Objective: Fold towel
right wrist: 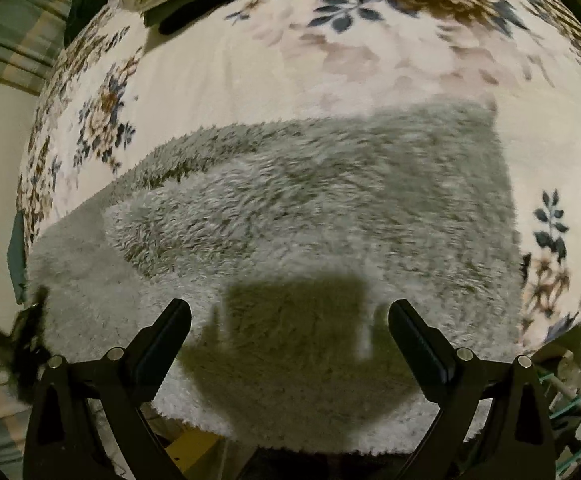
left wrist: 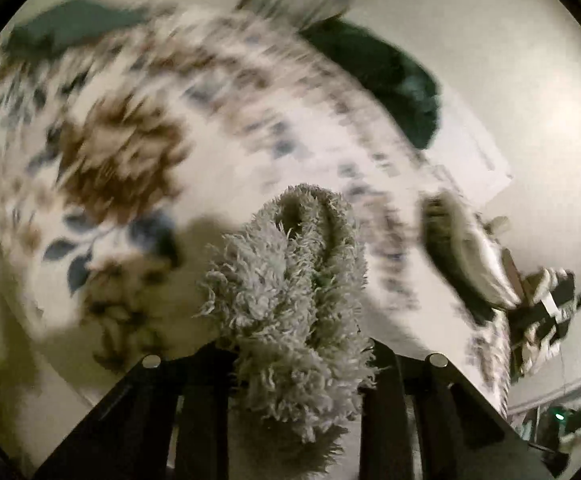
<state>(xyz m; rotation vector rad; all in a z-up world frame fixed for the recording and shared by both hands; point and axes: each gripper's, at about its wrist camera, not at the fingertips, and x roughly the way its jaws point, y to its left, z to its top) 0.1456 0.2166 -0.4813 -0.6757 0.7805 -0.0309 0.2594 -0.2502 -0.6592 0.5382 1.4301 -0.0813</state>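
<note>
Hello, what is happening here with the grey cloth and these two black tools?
A person is folding a fluffy grey towel on a flower-patterned blanket. The left gripper is shut on a bunched corner of the towel and holds it off the blanket. The right gripper is open above the near edge, holding nothing.

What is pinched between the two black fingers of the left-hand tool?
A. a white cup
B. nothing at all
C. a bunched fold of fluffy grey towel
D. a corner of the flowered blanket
C: in the left wrist view, a bunched fold of fluffy grey towel stands squeezed in the left gripper.
</note>
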